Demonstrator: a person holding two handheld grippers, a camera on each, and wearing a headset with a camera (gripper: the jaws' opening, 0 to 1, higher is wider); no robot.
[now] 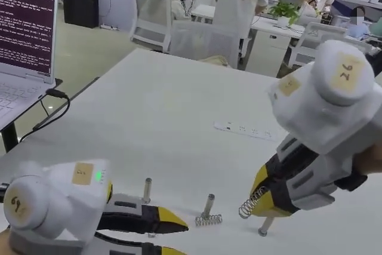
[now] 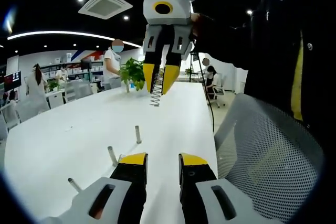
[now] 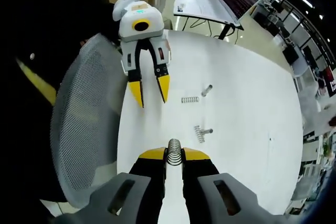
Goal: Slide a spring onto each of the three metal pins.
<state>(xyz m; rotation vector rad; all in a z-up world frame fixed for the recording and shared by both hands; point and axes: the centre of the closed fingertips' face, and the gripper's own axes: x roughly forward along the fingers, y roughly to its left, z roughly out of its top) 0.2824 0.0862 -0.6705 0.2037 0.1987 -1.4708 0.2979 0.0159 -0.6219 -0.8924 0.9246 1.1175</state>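
Three metal pins stand on the white table: the left pin [image 1: 147, 190], the middle pin [image 1: 208, 205] and the right pin [image 1: 264, 226], which leans. A loose spring [image 1: 208, 220] lies at the middle pin's foot. My right gripper [image 1: 261, 198] hovers just above the right pin, shut on a spring [image 1: 253, 202] that hangs from its yellow tips. The held spring [image 3: 174, 151] sits end-on between the right gripper's [image 3: 174, 156] jaws. My left gripper [image 1: 182, 238] rests low at the left with nothing between its parted jaws. A second loose spring [image 3: 190, 99] lies by the far pin [image 3: 207, 90].
A white power strip [image 1: 245, 129] lies farther back on the table. A laptop [image 1: 24, 34] with a cable stands at the left edge. A mesh chair [image 2: 268, 150] is beside the table. People sit and stand at desks in the background.
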